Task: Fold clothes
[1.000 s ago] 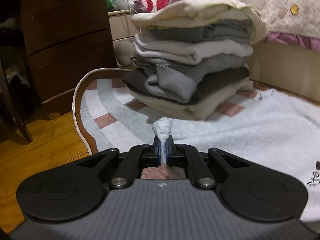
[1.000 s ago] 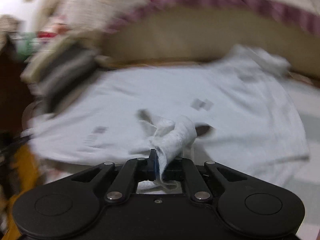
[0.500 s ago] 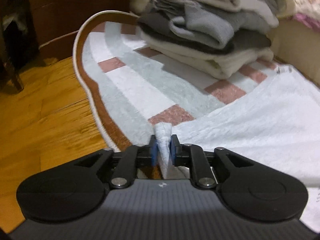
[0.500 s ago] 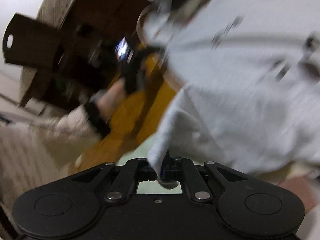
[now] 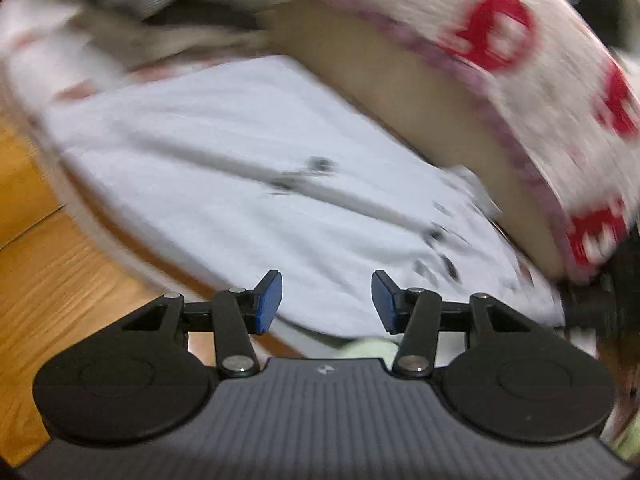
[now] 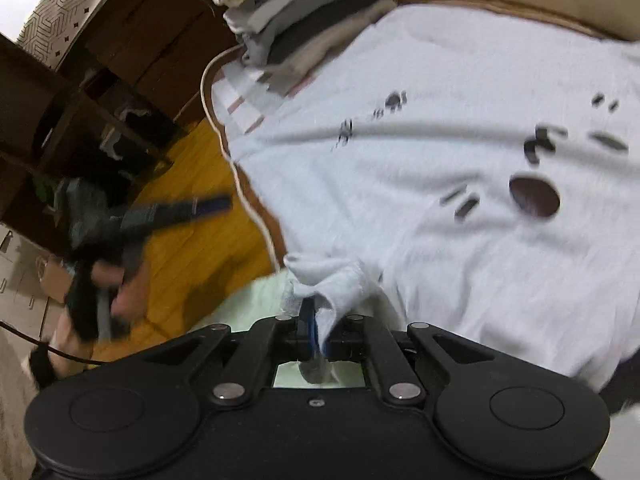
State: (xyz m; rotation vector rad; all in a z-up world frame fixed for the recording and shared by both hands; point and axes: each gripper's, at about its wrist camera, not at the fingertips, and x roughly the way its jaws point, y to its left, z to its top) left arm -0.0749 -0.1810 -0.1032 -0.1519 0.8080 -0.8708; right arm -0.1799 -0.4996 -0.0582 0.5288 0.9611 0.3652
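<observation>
Right wrist: right gripper (image 6: 318, 330) pinches shirt (image 6: 440, 184) | left wrist: left gripper (image 5: 326, 300) spread, empty

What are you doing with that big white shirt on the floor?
A person holding a gripper in each hand is folding clothes. The white shirt, printed with dark marks, lies spread on a rug by the wooden floor. The right gripper is shut on a bunched edge of the shirt. The left gripper is open above the shirt and holds nothing. A stack of folded clothes sits at the far end of the rug.
</observation>
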